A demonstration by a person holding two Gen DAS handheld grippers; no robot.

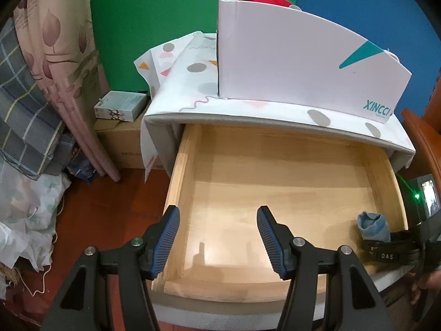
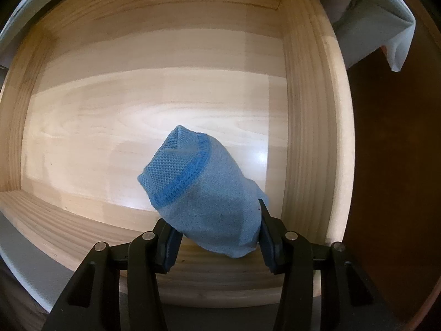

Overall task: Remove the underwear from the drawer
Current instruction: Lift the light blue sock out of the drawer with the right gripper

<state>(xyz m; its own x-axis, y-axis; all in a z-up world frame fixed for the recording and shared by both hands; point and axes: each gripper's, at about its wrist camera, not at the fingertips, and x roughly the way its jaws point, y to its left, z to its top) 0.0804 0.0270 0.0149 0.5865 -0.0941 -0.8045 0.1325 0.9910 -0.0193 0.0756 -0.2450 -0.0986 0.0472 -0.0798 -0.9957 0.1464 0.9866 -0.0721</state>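
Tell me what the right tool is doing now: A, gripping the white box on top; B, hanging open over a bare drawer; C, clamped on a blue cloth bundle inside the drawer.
C: the right tool pinches the blue cloth bundle above the drawer floor.

The underwear [image 2: 209, 198] is showing light blue with a brighter blue band, the drawer [image 1: 275, 171] pale wood, the box [image 1: 297, 63] white with teal.
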